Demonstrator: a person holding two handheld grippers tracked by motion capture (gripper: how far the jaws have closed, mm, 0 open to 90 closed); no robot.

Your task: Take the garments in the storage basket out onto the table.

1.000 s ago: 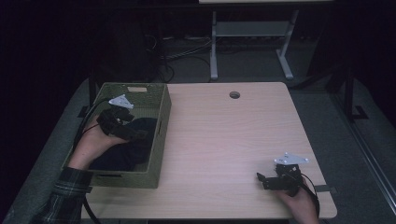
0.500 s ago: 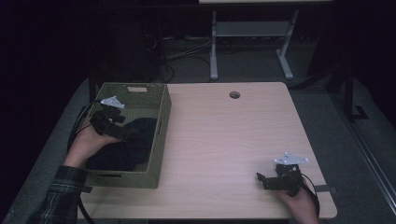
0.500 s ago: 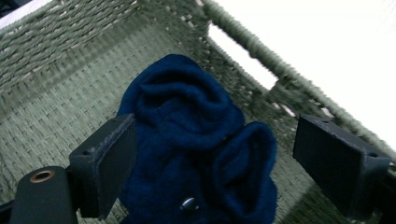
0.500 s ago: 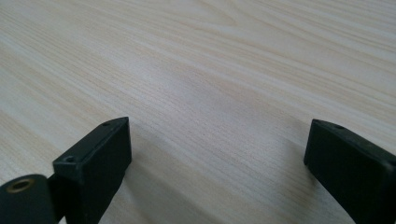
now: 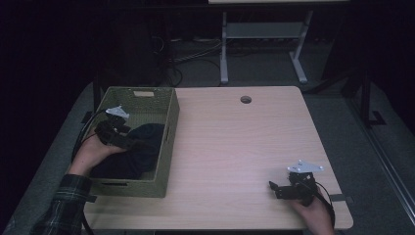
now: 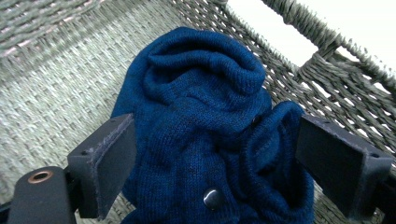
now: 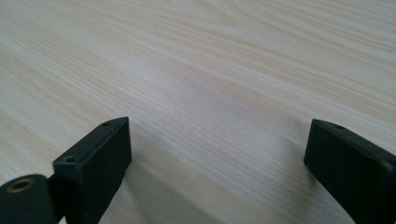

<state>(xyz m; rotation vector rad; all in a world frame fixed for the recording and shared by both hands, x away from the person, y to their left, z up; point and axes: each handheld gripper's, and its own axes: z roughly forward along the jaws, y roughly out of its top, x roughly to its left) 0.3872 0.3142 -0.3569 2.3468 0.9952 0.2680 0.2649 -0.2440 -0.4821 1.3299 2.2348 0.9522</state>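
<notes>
At the left of the high view, the left gripper (image 5: 128,142) reaches into the basket (image 5: 166,147), jaws spread wide around the blue sweater (image 6: 210,140). At lower right, the right gripper (image 5: 275,188) rests released on the table (image 5: 235,147).

Left forearm, in a plaid sleeve (image 5: 61,203), enters from the lower left of the high view and angles up toward the centre left. The left hand (image 5: 93,149) holds the left gripper (image 5: 128,142), which points toward the right of the frame. In the left gripper view its jaws stand wide apart at the lower left and lower right corners. The right hand (image 5: 313,213) sits at the lower right of the high view and holds the right gripper (image 5: 275,188), which points left. Its jaws also stand wide apart.
</notes>
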